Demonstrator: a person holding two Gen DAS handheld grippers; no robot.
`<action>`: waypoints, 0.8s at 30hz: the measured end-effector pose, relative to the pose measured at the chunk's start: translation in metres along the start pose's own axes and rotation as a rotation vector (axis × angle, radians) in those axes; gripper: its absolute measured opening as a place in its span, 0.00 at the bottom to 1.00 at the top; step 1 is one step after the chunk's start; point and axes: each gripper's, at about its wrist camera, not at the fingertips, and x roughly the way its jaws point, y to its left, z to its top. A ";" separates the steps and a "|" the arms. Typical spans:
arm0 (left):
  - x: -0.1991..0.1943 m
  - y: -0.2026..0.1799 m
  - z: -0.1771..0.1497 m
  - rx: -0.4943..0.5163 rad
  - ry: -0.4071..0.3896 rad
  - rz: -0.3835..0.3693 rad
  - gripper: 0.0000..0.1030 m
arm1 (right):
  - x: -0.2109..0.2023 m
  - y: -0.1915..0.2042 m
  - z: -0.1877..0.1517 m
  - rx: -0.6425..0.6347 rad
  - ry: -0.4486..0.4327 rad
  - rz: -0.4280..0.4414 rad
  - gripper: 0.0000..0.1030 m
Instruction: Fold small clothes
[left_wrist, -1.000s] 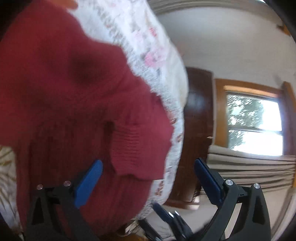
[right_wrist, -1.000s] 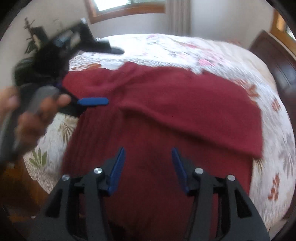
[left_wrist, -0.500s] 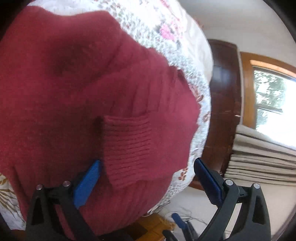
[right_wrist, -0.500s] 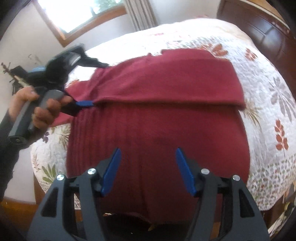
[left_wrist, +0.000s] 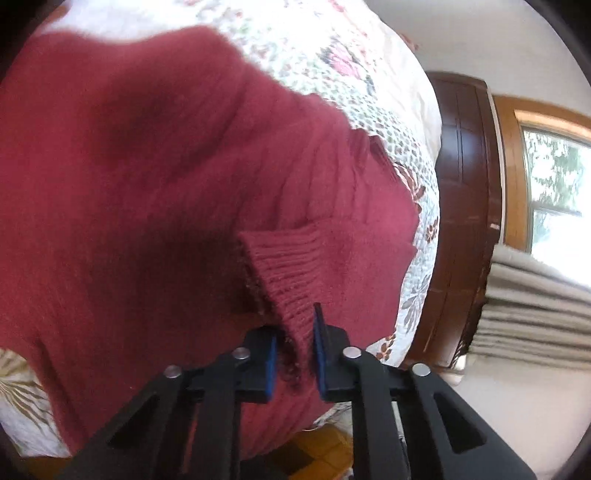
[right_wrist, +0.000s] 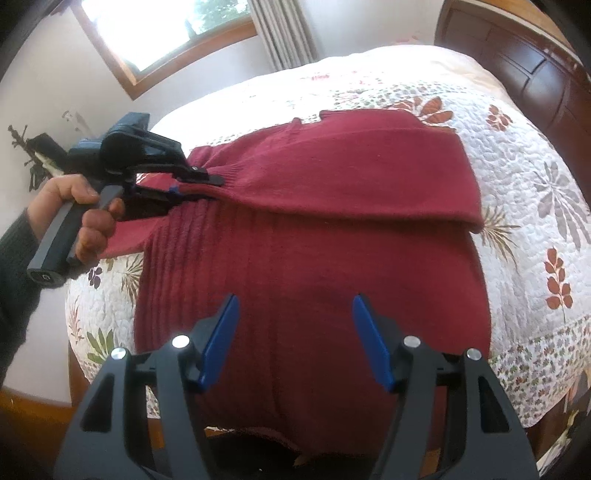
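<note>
A dark red knit sweater (right_wrist: 314, 266) lies spread on the bed, one sleeve (right_wrist: 351, 177) folded flat across its chest. In the left wrist view the ribbed cuff (left_wrist: 291, 273) of that sleeve runs down between the blue pads, and my left gripper (left_wrist: 295, 350) is shut on it. The right wrist view shows the same left gripper (right_wrist: 199, 184) pinching the cuff at the sweater's left side, held by a hand (right_wrist: 85, 210). My right gripper (right_wrist: 295, 339) hovers open over the sweater's lower body, with nothing between its fingers.
The floral quilted bedspread (right_wrist: 535, 229) covers the bed around the sweater. A dark wooden headboard (right_wrist: 517, 62) stands at the right, a window (right_wrist: 166, 26) with curtains behind. The bed edge and wooden floor (right_wrist: 33, 417) lie at lower left.
My left gripper has gone from wide open to shut on the sleeve cuff. The right gripper has drawn back slightly, staying open over the sweater's body.
</note>
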 end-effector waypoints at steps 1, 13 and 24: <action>-0.005 -0.003 0.001 0.018 -0.007 0.006 0.13 | -0.002 -0.003 -0.001 0.006 -0.003 -0.004 0.63; -0.111 0.034 0.027 0.015 -0.221 0.026 0.04 | 0.002 -0.016 -0.014 0.052 0.026 -0.021 0.63; -0.019 0.040 -0.007 -0.080 -0.004 -0.111 0.61 | 0.004 -0.015 -0.012 0.058 0.031 -0.018 0.64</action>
